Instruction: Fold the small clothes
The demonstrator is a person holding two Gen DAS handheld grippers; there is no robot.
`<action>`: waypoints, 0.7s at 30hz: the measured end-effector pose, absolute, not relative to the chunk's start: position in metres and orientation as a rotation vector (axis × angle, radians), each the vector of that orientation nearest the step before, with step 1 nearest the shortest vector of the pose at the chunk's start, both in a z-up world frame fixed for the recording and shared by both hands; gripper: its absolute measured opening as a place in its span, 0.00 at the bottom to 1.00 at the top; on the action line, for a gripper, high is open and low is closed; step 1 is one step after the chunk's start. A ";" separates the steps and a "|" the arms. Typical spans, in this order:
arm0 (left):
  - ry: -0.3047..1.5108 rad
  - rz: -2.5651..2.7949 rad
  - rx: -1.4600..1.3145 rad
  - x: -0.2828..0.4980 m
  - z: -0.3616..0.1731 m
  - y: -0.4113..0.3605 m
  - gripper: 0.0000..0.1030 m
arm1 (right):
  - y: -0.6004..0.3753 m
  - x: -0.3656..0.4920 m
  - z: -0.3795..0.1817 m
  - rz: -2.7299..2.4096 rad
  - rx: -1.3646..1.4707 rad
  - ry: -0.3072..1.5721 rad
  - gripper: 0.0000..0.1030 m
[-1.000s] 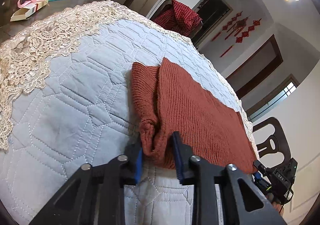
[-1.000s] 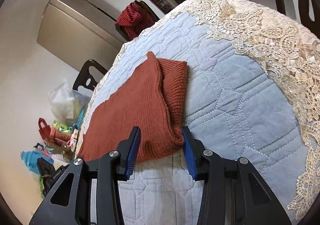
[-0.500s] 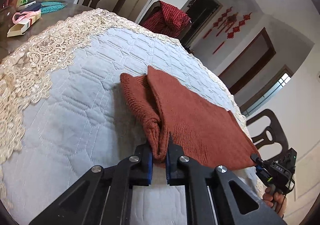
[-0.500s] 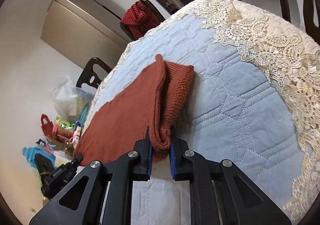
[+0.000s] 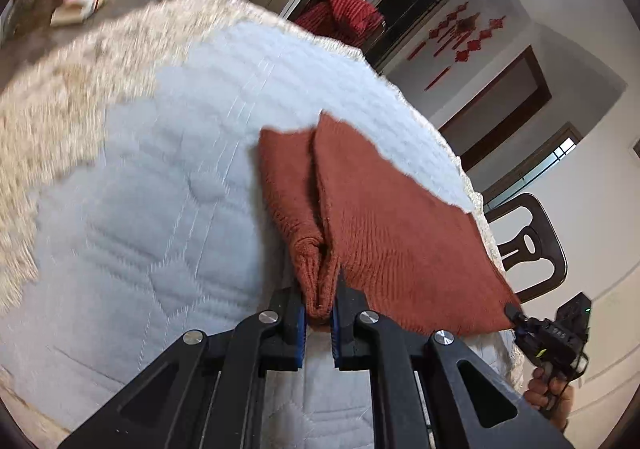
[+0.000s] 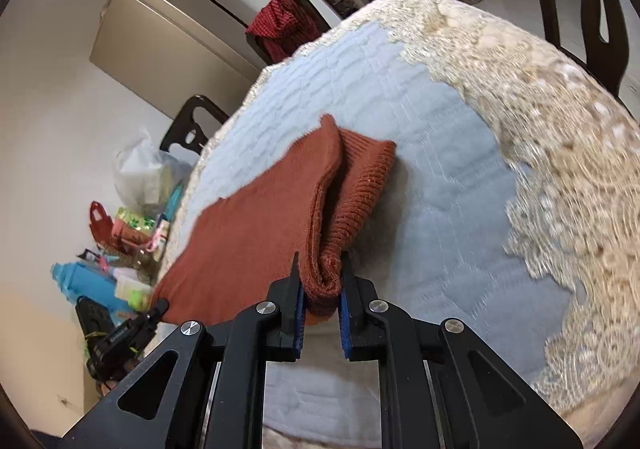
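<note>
With side panels already folded inward, near corners of rust knit sweater clamped tight by left gripper and right gripper; lengthwise fold outstanding.

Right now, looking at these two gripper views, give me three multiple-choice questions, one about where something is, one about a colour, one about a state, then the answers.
1. Where does the red checked cloth hang?
A. over a chair back beyond the table
B. on the quilt
C. in the left gripper

2. What colour is the knitted garment?
A. navy
B. rust brown
C. white

3. How is the left gripper set?
A. wide open above the quilt
B. shut on the garment's near corner
C. shut on nothing

Answers: 1 A, it drapes a dark chair behind the quilted cover. 2 B, rust-brown ribbed knit in both views. 3 B, its blue pads pinch bunched knit; the right gripper does likewise.
</note>
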State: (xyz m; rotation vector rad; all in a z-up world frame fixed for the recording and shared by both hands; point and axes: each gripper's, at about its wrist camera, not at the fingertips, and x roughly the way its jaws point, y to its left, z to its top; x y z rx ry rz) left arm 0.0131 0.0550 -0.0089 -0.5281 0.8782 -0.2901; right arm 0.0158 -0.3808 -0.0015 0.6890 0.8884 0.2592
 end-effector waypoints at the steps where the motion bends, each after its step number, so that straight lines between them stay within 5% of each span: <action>1: 0.880 -0.285 -0.524 0.013 -0.011 0.055 0.11 | -0.382 0.017 -0.006 0.256 0.701 0.898 0.13; 14: 0.889 -0.298 -0.538 0.004 -0.016 0.058 0.12 | -0.388 0.007 -0.010 0.261 0.691 0.905 0.14; 21: 0.813 -0.233 -0.430 -0.004 0.008 0.068 0.28 | -0.380 -0.001 0.022 0.195 0.481 0.838 0.18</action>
